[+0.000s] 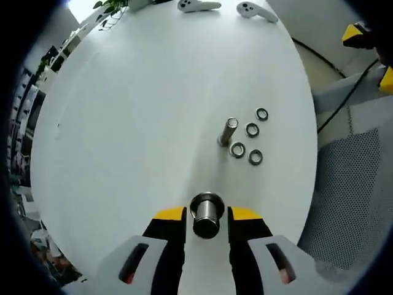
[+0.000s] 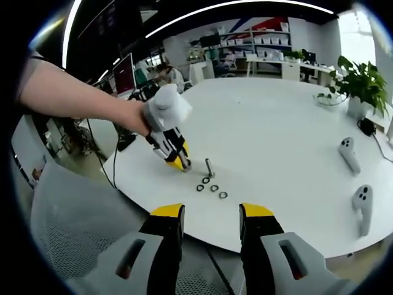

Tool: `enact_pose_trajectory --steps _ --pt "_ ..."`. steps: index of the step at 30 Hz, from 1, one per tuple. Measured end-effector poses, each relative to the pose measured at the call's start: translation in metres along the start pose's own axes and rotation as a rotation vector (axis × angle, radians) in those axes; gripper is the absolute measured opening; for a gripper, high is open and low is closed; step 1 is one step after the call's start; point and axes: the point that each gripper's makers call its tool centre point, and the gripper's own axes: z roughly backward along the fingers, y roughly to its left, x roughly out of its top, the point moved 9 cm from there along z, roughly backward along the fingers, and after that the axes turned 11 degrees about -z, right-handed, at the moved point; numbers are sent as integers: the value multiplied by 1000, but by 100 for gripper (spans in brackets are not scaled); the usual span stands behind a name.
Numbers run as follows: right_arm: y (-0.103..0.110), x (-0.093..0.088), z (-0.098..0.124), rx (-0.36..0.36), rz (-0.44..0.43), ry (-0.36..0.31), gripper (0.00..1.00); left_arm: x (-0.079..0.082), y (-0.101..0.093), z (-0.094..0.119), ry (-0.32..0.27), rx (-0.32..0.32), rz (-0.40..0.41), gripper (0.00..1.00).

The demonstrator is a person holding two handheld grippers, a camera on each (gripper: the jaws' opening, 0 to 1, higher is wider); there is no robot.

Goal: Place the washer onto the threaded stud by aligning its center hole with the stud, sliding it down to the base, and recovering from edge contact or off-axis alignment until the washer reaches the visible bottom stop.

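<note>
My left gripper [image 1: 206, 216] is shut on a short metal stud [image 1: 206, 212], held just above the white table [image 1: 135, 123]. A second threaded stud [image 1: 228, 131] stands on the table beyond it. Several dark ring washers lie loose beside that stud, the nearest washer [image 1: 237, 149] at its foot. In the right gripper view, a person's hand holds the left gripper [image 2: 181, 161] just left of the standing stud [image 2: 209, 167], with the washers [image 2: 214, 188] in front. My right gripper [image 2: 212, 212] hangs open and empty off the table's near edge, well short of the washers.
Two white hand controllers [image 2: 348, 153] [image 2: 362, 209] lie on the table's right side, also at the far edge [image 1: 198, 6] in the left gripper view. A potted plant [image 2: 362, 86] stands at the back right. A grey mesh chair [image 1: 356, 184] sits by the table edge.
</note>
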Motion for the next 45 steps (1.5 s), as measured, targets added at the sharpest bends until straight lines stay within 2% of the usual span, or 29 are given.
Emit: enact_pose_trajectory --steps 6,9,11,13,15,17,22,24,27,32,34,36,38,39,41,45 --pt "1 0 0 7 7 2 38 -4 2 16 -50 49 71 25" --pt "2 1 0 16 9 -1 37 -9 2 21 -36 64 80 25" --pt "2 1 0 19 15 -2 37 -12 0 27 -48 70 108 25" --pt "3 1 0 21 14 -3 38 -13 -6 35 -58 92 102 26" --pt "3 1 0 21 13 -4 38 -17 -11 39 -29 115 59 25" --pt "2 1 0 19 21 -3 38 -21 -18 43 -31 117 58 25" --pt "3 0 0 19 28 1 38 -36 -24 59 -54 165 138 25" --pt "3 0 0 17 26 0 38 -42 -27 64 -102 175 222 26" --pt "3 0 0 15 30 -1 38 -46 -37 71 -186 200 301 27" --pt "3 1 0 11 37 3 38 -56 -55 80 -245 224 343 28" --pt "6 4 2 40 18 -35 38 -60 -58 83 -288 234 381 28" --pt "3 6 5 24 7 -67 37 -65 -63 86 -319 241 405 28" --pt "3 4 3 20 3 -47 37 -71 -67 85 -345 252 401 28" --pt "3 1 1 15 23 -7 38 -75 -68 83 -346 255 415 28" --pt "3 -2 -1 5 40 27 38 -79 -72 82 -361 237 451 29" --pt "1 -1 1 -6 15 12 38 -87 -82 88 -417 245 478 29"
